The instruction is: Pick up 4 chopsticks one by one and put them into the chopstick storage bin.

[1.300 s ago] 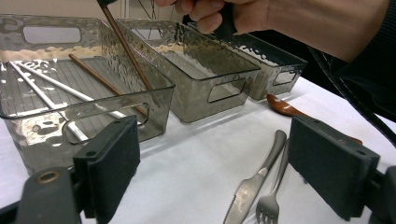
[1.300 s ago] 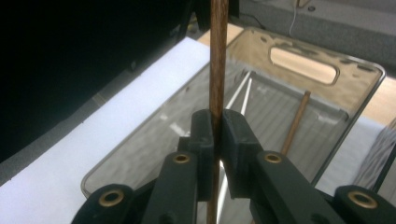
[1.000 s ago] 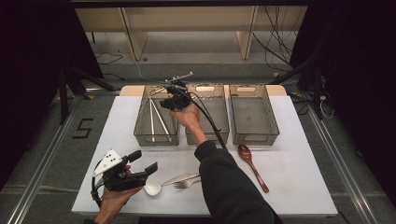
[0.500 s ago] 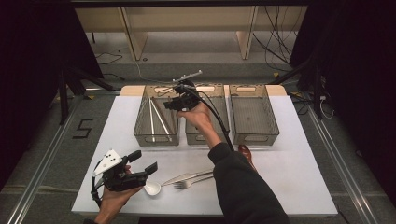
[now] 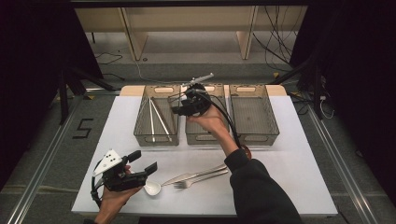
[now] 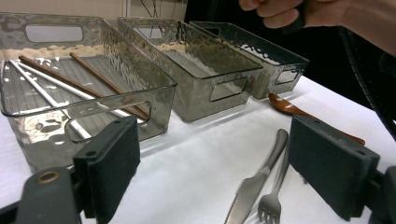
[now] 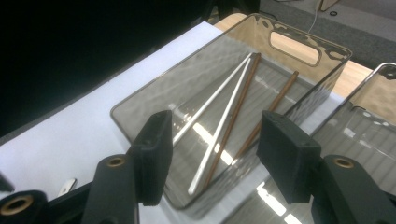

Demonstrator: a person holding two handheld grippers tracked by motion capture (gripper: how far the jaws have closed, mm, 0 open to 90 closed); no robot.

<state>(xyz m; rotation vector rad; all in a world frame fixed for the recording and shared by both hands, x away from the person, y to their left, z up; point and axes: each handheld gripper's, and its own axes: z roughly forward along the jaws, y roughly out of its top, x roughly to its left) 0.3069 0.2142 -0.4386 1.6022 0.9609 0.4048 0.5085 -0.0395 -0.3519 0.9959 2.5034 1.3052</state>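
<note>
Black-jawed right gripper [image 5: 180,103] had just been opening, empty, held at frame centre above the chopstick bin [image 5: 157,115]; left gripper [image 5: 144,162] spread, lower left.

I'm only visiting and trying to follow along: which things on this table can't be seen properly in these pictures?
- Wooden spoon: in the high view the right sleeve covers nearly all of it; the left gripper view shows its bowl.
- White spoon: high view, handle hidden behind the left gripper.
- Middle bin: high view, the right gripper and hand block its floor.
- Knife and fork: left gripper view, ends cut off by the bottom edge.
</note>
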